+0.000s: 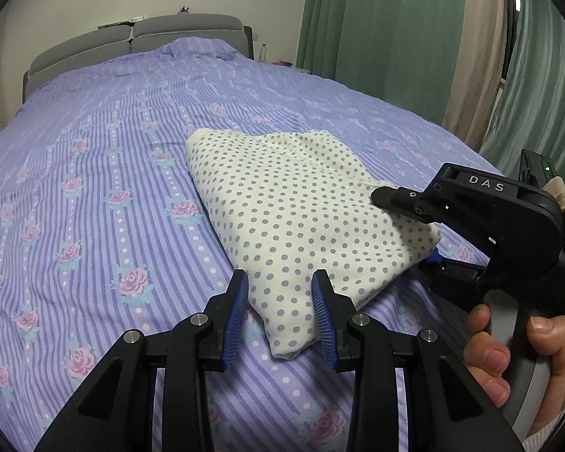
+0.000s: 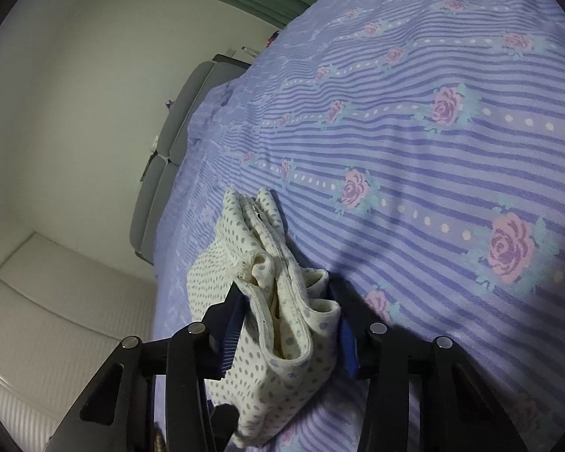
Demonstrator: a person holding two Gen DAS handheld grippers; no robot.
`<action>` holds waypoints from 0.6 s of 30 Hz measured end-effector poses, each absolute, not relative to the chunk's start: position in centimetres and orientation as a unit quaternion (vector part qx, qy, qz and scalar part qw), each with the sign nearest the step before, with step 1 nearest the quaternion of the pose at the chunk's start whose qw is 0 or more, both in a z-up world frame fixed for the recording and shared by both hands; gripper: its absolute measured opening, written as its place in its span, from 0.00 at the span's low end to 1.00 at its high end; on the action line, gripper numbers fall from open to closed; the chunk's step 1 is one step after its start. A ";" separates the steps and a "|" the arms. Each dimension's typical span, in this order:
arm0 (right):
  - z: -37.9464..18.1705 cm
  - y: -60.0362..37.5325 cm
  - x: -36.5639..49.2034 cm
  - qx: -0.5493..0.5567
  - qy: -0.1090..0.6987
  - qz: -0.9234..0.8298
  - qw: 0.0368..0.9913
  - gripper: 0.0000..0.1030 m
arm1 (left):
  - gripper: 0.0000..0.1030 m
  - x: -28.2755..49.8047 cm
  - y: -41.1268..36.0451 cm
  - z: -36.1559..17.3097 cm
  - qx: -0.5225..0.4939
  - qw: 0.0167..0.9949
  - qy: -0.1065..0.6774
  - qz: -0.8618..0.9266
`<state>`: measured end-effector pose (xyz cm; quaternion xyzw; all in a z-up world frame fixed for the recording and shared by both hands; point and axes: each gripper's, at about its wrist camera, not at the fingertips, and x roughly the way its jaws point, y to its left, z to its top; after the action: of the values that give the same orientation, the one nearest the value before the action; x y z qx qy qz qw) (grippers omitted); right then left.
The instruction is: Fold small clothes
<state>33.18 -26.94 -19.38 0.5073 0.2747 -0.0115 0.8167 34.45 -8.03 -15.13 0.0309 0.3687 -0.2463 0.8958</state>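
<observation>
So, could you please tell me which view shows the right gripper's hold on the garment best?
The right wrist view: the garment's bunched edge sits clamped between the right gripper's blue pads. The left wrist view shows that gripper only from the side, reaching the garment's far edge with its pads mostly hidden.

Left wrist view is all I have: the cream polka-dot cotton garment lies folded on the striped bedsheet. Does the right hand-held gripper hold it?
Observer: Yes. The right hand-held gripper is clamped on the bunched edge layers of the cream polka-dot cotton garment.
Operator: Can you see anything of the garment's inside there?
Observer: Yes, a plain cream lining without dots shows between the layers.
Operator: And behind it?
Observer: The purple striped rose-print bedsheet.
</observation>
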 end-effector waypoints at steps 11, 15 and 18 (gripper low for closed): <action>-18.8 -26.4 32.9 0.480 0.284 -0.022 0.830 0.39 | 0.56 38.5 -6.8 -12.7 -0.009 0.893 0.377 -0.245; -18.5 -26.1 33.0 0.459 0.288 -0.029 0.840 0.39 | 0.56 41.9 -7.0 -13.7 -0.036 0.871 0.414 -0.261; -18.4 -26.0 33.1 0.452 0.289 -0.033 0.843 0.39 | 0.56 44.1 -6.6 -15.0 -0.079 0.849 0.447 -0.270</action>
<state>33.10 -25.97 -18.43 0.4515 0.2895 -0.0325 0.8434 44.07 -6.60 -14.97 -0.0793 0.4465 -0.2702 0.8493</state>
